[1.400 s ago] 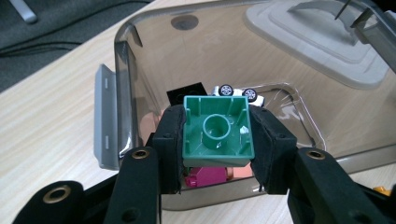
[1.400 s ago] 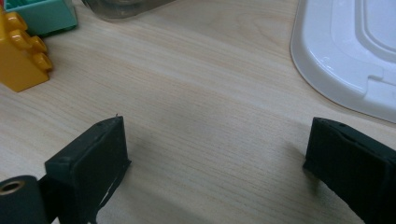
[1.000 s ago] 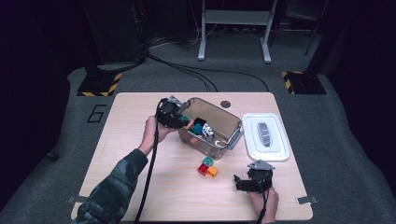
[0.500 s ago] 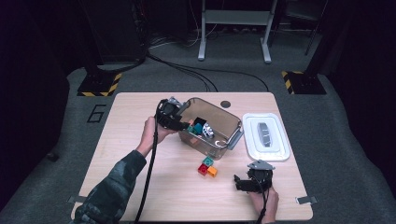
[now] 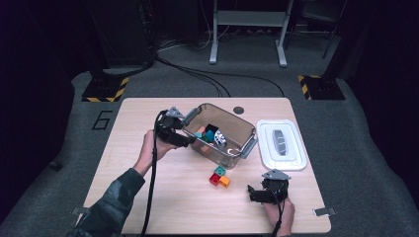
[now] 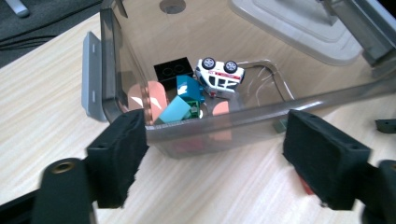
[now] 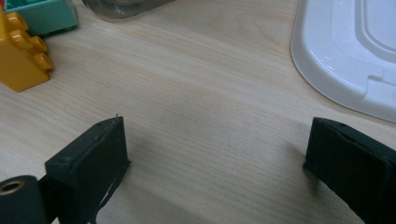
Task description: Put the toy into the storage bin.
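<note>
The bin (image 5: pixel 217 136) sits mid-table (image 5: pixel 148 197), toys inside; the left gripper (image 5: pixel 185 140) at its left wall, jaws just been opening, spread, nothing between; the right gripper (image 5: pixel 252 193) near right, jaws spread on bare table; lid (image 5: pixel 280 145) right of the bin.

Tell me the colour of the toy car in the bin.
The toy car is white with a red stripe, lying wheels up; the left gripper view shows it best.
</note>
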`<state>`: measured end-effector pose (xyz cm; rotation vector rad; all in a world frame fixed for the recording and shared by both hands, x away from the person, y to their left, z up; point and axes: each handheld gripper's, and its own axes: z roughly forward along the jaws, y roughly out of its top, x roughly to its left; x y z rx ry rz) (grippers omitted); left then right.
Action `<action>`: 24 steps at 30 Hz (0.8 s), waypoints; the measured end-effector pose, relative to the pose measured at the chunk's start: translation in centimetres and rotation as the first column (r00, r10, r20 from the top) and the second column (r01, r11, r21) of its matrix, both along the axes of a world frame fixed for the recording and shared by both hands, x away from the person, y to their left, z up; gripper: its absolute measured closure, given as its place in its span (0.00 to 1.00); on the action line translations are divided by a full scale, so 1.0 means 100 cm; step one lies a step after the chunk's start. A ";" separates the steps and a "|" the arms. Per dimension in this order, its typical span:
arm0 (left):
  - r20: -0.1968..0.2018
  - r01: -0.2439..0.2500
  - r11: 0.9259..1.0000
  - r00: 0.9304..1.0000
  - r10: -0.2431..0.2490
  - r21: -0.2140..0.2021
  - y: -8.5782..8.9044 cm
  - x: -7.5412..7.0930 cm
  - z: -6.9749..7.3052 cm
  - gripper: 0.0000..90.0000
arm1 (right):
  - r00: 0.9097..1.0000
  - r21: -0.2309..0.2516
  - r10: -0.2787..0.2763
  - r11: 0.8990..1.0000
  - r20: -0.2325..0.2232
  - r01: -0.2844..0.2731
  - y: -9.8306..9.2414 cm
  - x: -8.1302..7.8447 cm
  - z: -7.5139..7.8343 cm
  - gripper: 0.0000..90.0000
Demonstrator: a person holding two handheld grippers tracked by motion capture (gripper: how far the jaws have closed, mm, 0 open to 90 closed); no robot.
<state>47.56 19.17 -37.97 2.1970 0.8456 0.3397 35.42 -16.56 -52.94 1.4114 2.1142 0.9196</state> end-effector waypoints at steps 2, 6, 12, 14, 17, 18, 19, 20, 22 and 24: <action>0.008 -0.008 1.000 1.000 0.008 -0.004 0.003 -0.006 -0.003 0.19 | 1.000 0.001 -0.001 1.000 0.000 0.001 0.000 0.000 0.000 0.05; 0.011 -0.012 1.000 1.000 0.012 -0.024 0.007 -0.019 -0.011 0.16 | 1.000 0.002 -0.003 1.000 -0.001 0.003 0.000 0.000 0.000 0.05; 0.012 -0.011 0.999 1.000 0.011 -0.036 0.008 -0.036 -0.030 0.15 | 1.000 0.001 -0.001 1.000 0.000 0.001 0.000 0.000 0.000 0.05; 0.014 -0.007 0.999 1.000 0.007 -0.034 0.006 -0.042 -0.037 0.14 | 1.000 0.002 -0.003 1.000 -0.001 0.003 0.000 0.000 0.000 0.05; 0.006 0.005 0.999 1.000 -0.004 -0.039 0.000 -0.050 -0.050 0.13 | 1.000 0.001 -0.001 1.000 0.000 0.001 0.000 0.000 0.000 0.05; 0.006 0.004 1.000 1.000 -0.004 -0.030 -0.003 -0.054 -0.054 0.13 | 1.000 0.002 -0.003 1.000 -0.001 0.003 0.000 0.000 0.000 0.05; 0.007 0.009 1.000 1.000 -0.009 -0.028 -0.006 -0.056 -0.058 0.13 | 1.000 0.002 -0.003 1.000 -0.001 0.003 0.000 0.000 0.000 0.05; -0.001 0.015 1.000 1.000 -0.015 -0.026 -0.009 -0.058 -0.063 0.12 | 1.000 0.002 -0.003 1.000 -0.001 0.003 0.000 0.000 0.000 0.05; -0.010 0.022 1.000 1.000 -0.023 -0.020 -0.015 -0.061 -0.071 0.12 | 1.000 0.002 -0.003 1.000 -0.001 0.003 0.000 0.000 0.000 0.05; -0.021 0.031 0.999 0.999 -0.032 -0.025 -0.022 -0.062 -0.079 0.12 | 1.000 0.002 -0.003 1.000 -0.001 0.003 0.000 0.000 0.000 0.05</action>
